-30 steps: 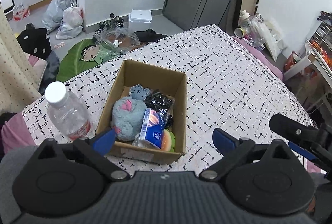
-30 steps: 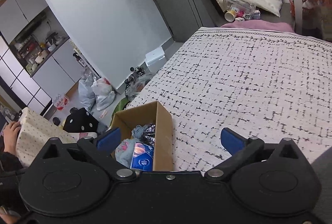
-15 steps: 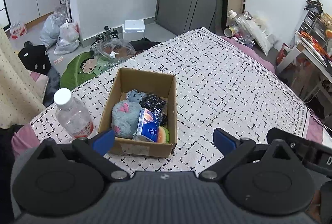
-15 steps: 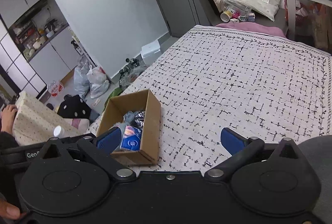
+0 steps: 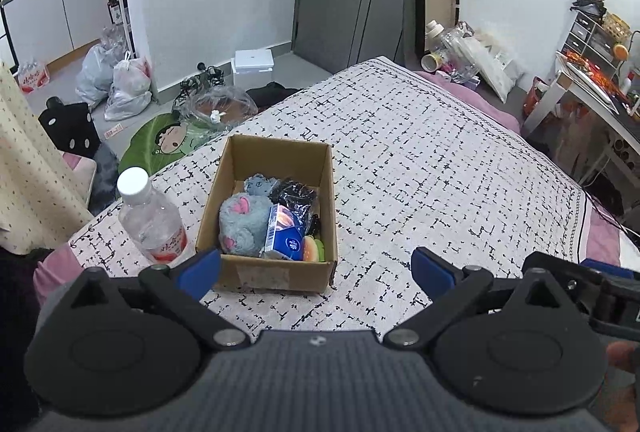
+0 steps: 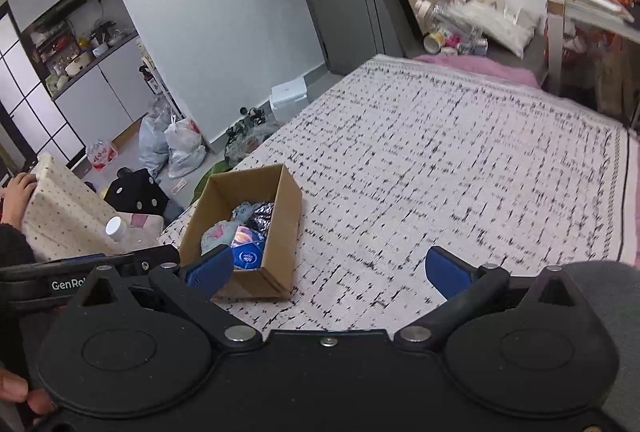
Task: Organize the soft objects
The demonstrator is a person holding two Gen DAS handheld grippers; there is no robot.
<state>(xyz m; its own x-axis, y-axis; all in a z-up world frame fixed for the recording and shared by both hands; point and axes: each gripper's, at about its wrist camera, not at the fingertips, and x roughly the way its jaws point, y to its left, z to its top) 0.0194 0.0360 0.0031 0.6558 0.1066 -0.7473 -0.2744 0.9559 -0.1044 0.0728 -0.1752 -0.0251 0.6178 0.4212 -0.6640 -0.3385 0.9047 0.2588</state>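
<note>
One open cardboard box (image 5: 276,207) sits on the checked bedspread (image 5: 440,167), packed: one fluffy blue-grey plush (image 5: 240,224) with pink patches, one smaller grey plush (image 5: 258,187), one black crinkly bag (image 5: 294,195), one blue packet (image 5: 285,238). One plastic bottle (image 5: 152,220) just beside. Left gripper (image 5: 316,266) and right gripper (image 6: 326,270) both spread wide, empty.
</note>
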